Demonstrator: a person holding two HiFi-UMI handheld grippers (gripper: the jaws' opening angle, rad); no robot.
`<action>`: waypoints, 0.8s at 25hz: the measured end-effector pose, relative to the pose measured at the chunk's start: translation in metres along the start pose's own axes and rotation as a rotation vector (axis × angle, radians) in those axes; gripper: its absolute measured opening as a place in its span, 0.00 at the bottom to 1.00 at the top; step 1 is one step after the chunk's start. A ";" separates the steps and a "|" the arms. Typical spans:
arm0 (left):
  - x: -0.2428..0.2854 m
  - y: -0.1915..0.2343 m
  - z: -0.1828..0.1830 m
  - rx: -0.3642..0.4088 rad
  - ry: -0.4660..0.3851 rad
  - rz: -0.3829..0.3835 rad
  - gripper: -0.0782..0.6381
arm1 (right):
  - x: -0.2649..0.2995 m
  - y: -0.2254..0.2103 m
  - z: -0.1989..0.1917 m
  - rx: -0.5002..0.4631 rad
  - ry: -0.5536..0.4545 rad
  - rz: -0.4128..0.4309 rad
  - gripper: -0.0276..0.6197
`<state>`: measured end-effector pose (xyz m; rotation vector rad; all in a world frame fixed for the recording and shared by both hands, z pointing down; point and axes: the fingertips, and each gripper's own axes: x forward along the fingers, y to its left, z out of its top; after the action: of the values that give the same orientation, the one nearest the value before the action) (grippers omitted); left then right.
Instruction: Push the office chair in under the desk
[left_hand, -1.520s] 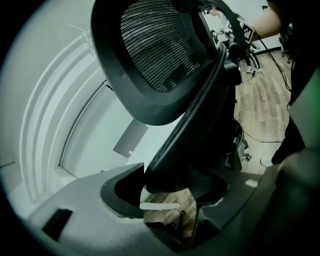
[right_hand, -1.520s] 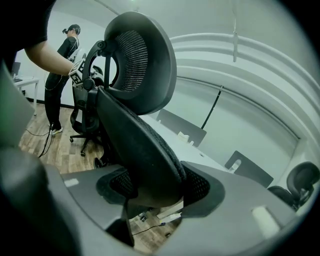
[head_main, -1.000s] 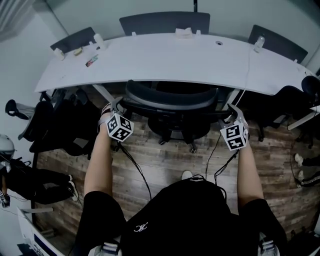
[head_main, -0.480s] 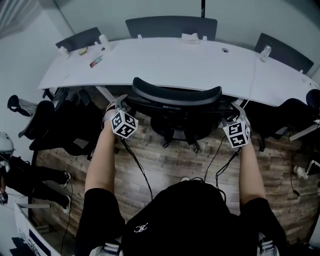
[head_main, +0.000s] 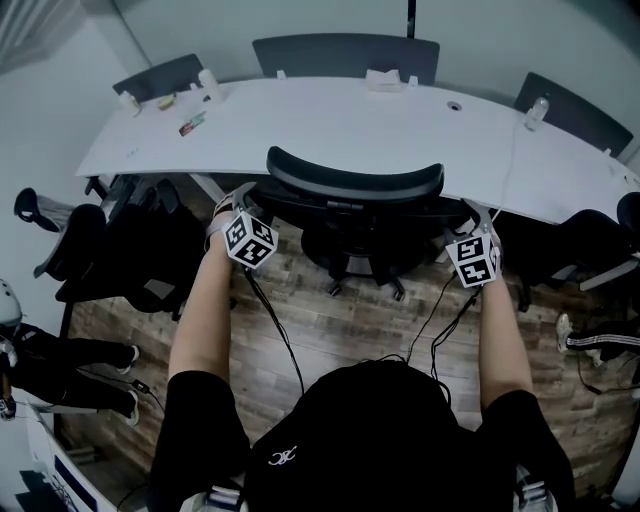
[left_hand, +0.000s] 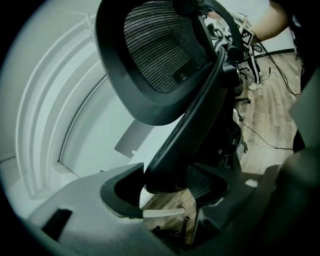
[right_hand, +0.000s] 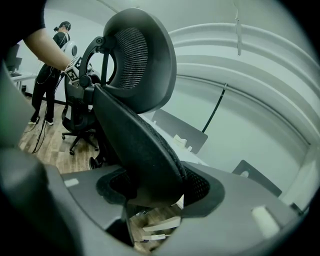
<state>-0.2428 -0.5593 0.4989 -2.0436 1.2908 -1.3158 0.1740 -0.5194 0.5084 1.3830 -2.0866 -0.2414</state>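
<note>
The office chair (head_main: 360, 235) is sitting nearer the desk (head_main: 330, 125) than before (headrest (head_main: 355, 178) overlapping its edge); arms (head_main: 205, 310) are stretching forward, left gripper (head_main: 243, 198) and right gripper (head_main: 468, 212) each clamping the backrest (left_hand: 195, 120) between their fingers.

Office chair (head_main: 355, 195) fills table (head_main: 330, 125) front. Dark chairs (head_main: 125, 240) crowd left. Floor (head_main: 340, 320) behind open, cables (head_main: 278, 338) crossing.

The black office chair (head_main: 355, 185) stands in the middle of the frame, with its backrest at the near edge of the white curved desk (head_main: 330, 125). The left gripper (head_main: 238, 200) is at the left side of the backrest, the right gripper (head_main: 474, 215) at its right side. Lower in the frame is the wooden floor (head_main: 350, 320).
</note>
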 end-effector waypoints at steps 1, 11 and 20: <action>0.002 0.001 0.001 -0.001 0.003 0.001 0.47 | 0.003 -0.002 0.000 0.000 -0.002 -0.001 0.45; 0.025 0.014 0.007 0.001 0.008 0.002 0.47 | 0.028 -0.017 0.005 0.006 -0.002 -0.015 0.45; 0.048 0.028 0.012 -0.003 0.017 0.000 0.47 | 0.047 -0.029 0.010 0.002 -0.007 -0.024 0.45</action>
<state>-0.2396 -0.6157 0.4977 -2.0386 1.3010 -1.3349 0.1780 -0.5751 0.5056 1.4118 -2.0773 -0.2542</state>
